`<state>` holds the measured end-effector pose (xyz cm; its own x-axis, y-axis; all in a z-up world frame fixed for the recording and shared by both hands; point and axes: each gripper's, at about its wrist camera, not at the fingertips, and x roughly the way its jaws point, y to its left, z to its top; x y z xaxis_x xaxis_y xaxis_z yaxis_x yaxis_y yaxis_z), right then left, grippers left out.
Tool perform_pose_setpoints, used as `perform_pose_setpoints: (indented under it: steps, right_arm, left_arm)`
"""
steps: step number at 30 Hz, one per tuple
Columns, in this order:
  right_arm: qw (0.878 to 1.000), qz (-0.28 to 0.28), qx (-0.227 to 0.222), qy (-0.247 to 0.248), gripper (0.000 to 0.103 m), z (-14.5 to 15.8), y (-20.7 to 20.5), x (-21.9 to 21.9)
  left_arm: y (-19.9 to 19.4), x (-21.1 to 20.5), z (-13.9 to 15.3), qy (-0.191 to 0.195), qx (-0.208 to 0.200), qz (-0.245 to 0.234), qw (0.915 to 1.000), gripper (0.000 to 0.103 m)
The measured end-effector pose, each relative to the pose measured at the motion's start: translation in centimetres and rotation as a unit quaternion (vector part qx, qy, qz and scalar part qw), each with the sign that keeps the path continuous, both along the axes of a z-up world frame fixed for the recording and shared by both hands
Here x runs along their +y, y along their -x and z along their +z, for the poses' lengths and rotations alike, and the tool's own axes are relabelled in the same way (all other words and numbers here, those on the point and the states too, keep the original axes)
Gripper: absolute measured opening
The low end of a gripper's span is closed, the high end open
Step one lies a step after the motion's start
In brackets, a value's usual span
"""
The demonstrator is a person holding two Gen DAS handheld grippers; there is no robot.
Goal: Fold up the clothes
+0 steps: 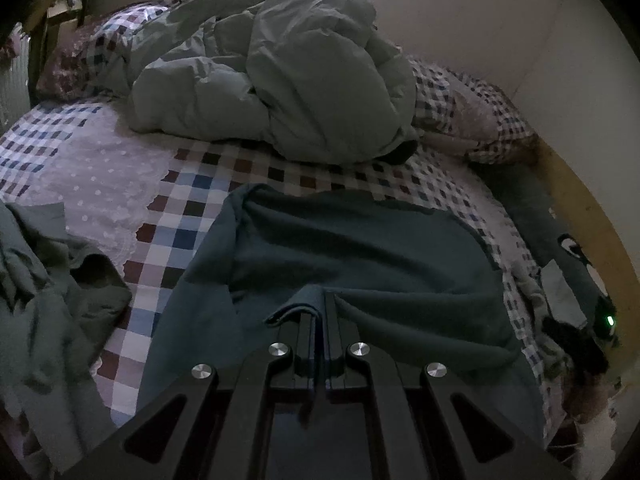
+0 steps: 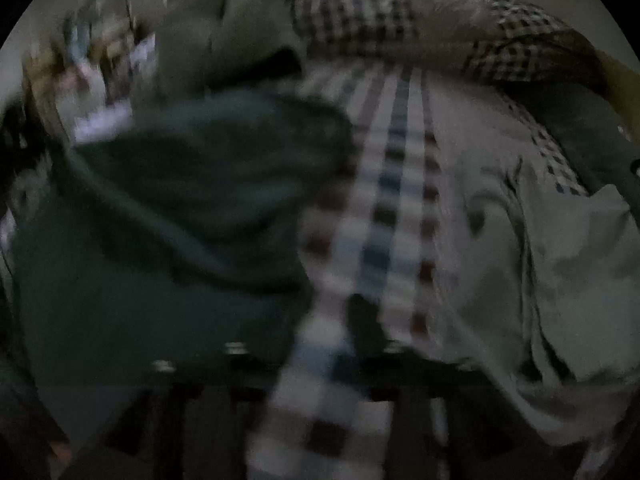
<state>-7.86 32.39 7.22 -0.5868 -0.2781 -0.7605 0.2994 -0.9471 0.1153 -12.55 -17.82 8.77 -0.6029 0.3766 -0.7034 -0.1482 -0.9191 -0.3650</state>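
**Left jaws pinch the teal garment's near edge**

The left gripper (image 1: 320,308) is closed on a bunched fold of the dark teal garment (image 1: 360,248), which spreads away from the jaws across the checked bedsheet (image 1: 192,200) — its long axis seems to run straight ahead, toward the grey-green duvet (image 1: 280,72). The cloth looks soft, matte, fleece-like. The right gripper (image 2: 360,332) is badly blurred — whether it is open or closed, I cannot tell; the garment (image 2: 180,200) lies left of it, so the left hand is nearer.

Home bedroom, checkered bedsheet (image 1: 224,200), rumpled duvet (image 1: 280,68), pillows (image 1: 472,112)
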Motion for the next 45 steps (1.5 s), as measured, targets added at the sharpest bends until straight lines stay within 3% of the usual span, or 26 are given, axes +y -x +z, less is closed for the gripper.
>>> perform_pose_setpoints:
  steps: [4,10,17,18,20,21,29,34,37,39,42,45]
  right_arm:
    - [0.999,-0.034,0.015,0.029,0.055,0.4,5.6,-0.8]
    - [0.996,-0.068,-0.048,0.012,0.055,-2.0,16.2,-1.4]
    - [0.994,-0.066,-0.082,0.015,0.055,-3.9,21.4,-2.0]
    - [0.994,-0.062,-0.088,0.009,0.050,-4.2,21.8,-2.3]
    - [0.994,-0.051,-0.097,-0.004,0.008,-4.6,22.4,-2.8]
    - [0.994,-0.047,-0.093,-0.014,0.002,-4.5,22.7,-3.1]
    - [0.994,-0.076,-0.029,-0.077,0.000,-1.3,24.0,-2.6]
    - [0.986,-0.101,-0.045,-0.122,0.001,-3.1,24.6,-2.9]
    - [0.976,-0.147,-0.032,-0.157,0.001,-3.5,24.3,-2.5]
    - [0.972,-0.166,-0.021,-0.167,0.004,-3.1,23.8,-2.1]
    - [0.976,-0.160,0.005,-0.149,0.005,-1.9,22.2,-2.3]
    - [0.982,-0.135,0.036,-0.130,0.011,-0.4,19.5,-3.2]
  left_arm:
    - [0.1,0.0,-0.1,-0.003,0.007,-0.007,0.9999,0.001]
    - [0.3,-0.3,-0.2,-0.026,0.018,-0.012,0.9994,0.001]
    - [0.9,-0.7,-1.1,-0.038,0.020,-0.017,0.9989,0.001]
    - [1.0,-0.7,-1.4,-0.039,0.018,-0.017,0.9989,0.001]
    - [1.2,-0.9,-1.9,-0.040,0.014,-0.015,0.9990,0.001]
    - [1.3,-0.9,-2.1,-0.040,0.012,-0.015,0.9990,0.001]
    - [2.4,-0.3,-3.9,-0.013,-0.011,-0.019,0.9997,0.001]
    - [4.5,0.4,-7.0,0.007,-0.060,0.000,0.9982,0.004]
    - [5.2,0.4,-7.6,0.002,-0.062,0.012,0.9980,0.016]
    - [5.5,0.0,-7.8,-0.004,-0.061,0.025,0.9978,0.035]
    - [4.7,-1.5,-7.4,-0.048,-0.054,0.050,0.9961,0.057]
    - [2.6,-2.3,-6.5,-0.081,-0.045,0.049,0.9945,0.064]
